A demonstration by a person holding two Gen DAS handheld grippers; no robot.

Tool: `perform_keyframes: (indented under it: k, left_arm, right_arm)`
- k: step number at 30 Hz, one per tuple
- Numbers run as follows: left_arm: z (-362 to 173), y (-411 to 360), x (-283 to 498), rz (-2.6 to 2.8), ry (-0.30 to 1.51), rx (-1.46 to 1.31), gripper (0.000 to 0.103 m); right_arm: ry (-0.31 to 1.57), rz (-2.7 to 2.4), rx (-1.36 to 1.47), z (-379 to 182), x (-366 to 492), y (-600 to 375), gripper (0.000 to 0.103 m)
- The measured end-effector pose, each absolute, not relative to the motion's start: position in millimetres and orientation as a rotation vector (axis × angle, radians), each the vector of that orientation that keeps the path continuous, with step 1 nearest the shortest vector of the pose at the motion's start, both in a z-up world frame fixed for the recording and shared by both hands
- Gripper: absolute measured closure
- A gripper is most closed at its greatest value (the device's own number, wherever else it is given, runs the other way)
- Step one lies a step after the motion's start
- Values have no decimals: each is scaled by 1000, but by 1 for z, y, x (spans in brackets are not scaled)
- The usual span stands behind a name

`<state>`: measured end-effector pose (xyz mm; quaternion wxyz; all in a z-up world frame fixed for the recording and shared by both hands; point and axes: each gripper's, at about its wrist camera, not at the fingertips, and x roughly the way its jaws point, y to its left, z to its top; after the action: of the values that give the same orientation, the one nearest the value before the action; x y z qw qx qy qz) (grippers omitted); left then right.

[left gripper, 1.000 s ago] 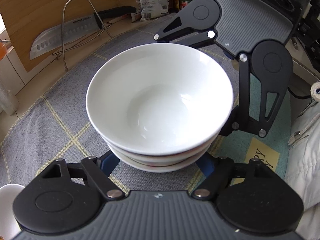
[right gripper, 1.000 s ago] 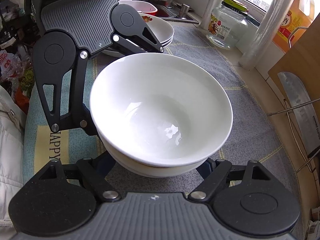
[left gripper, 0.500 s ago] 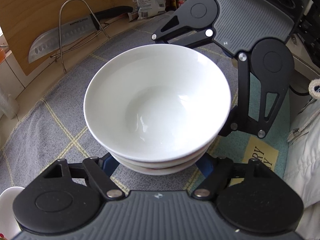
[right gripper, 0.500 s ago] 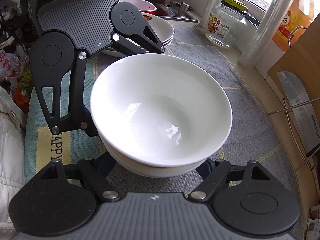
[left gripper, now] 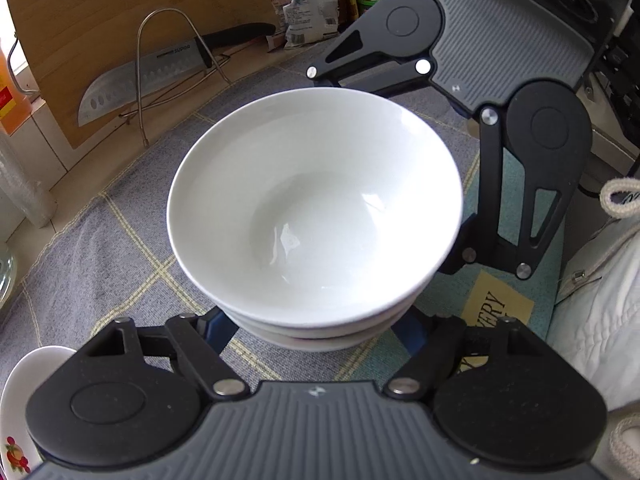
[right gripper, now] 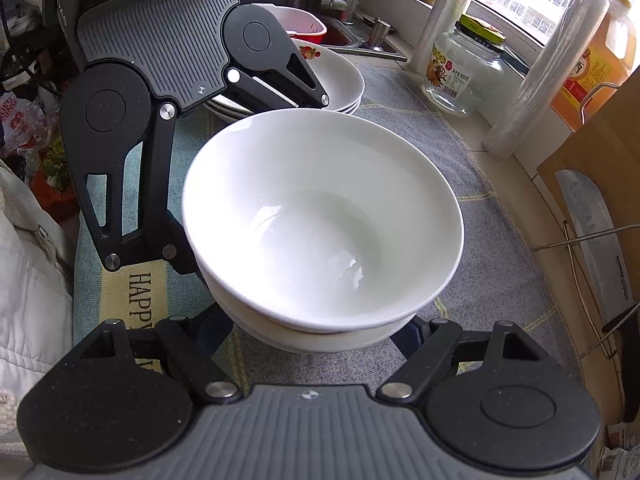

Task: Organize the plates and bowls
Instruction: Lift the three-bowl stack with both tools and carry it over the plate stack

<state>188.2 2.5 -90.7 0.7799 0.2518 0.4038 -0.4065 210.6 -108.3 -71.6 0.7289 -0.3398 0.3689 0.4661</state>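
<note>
Bowls (left gripper: 316, 216) sit stacked on my gray mat (left gripper: 100, 256) mid-table. Both tools tilt steeply down: my left tool (left gripper: 316, 328) clamps the stack's near base, my right tool (right gripper: 316, 332) opposite, seemingly gripping too.

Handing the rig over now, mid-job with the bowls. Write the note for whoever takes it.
Left tongs: shut on the bowl stack, low on its near side.
Right tongs: shut on the same stack from the opposite side.
Plate stack sits on the mat near the sink.
Done: bowls nested, plates stacked.
Left: place the bowl stack, probably beside the plates, then release.
</note>
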Motion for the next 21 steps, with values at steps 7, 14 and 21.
perform_keyframes:
  k: [7,14,21]
  left_arm:
    - [-76,22,179,-835,856,532,23]
    - [-65,55,172,-784,856,521,23]
    - [-55,98,171,-717,844,518,23]
  right_arm:
    - [775,1050,-785,-62,205,-87,17]
    - [736,1086,-815,-55,204,-51,17]
    - [693,1122,-845,-46,212,-6,17]
